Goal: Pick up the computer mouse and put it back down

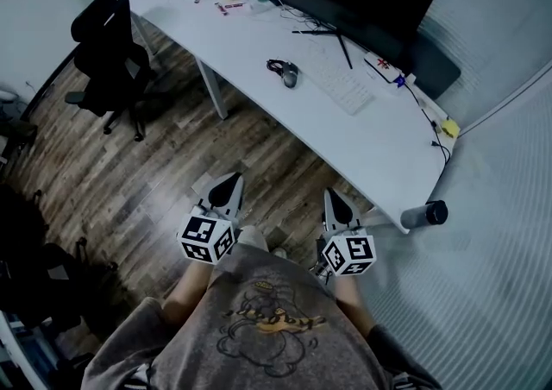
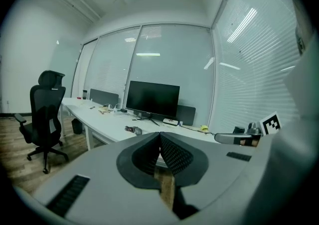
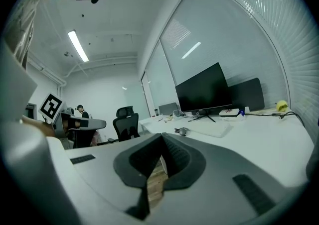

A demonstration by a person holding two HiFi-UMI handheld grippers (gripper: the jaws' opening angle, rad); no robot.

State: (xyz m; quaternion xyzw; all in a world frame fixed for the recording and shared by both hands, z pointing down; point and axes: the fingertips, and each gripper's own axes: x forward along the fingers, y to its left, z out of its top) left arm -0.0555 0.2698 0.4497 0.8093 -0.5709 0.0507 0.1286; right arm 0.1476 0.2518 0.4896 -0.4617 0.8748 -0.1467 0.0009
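Two grippers, both empty, with jaws pressed together. In the head view the left gripper (image 1: 228, 187) and right gripper (image 1: 335, 201) sit low in the frame at centre, close to the person's body and over the wooden floor (image 1: 129, 181), short of the white desk (image 1: 379, 155).

Task item: the computer mouse (image 1: 290, 76) rests on the desk in the upper middle of the frame. Its coiled cable (image 1: 276, 65) is bunched at its upper left, and the keyboard (image 1: 339, 87) lies just beside it to the right. Its long axis appears to run up and down the frame, roughly in line with the jaws, though it is too small to be sure.

Relation governing the coming move: the mouse lies well apart from both grippers, straight up-frame and between their two lines. It sits left of the closed tips in the left gripper view (image 2: 135, 130) and right of them in the right gripper view (image 3: 183, 131). Neither hand is clearly nearer.

Judgement: the approach is not complete. Whichever gripper is used must spread its jaws before it reaches the mouse.
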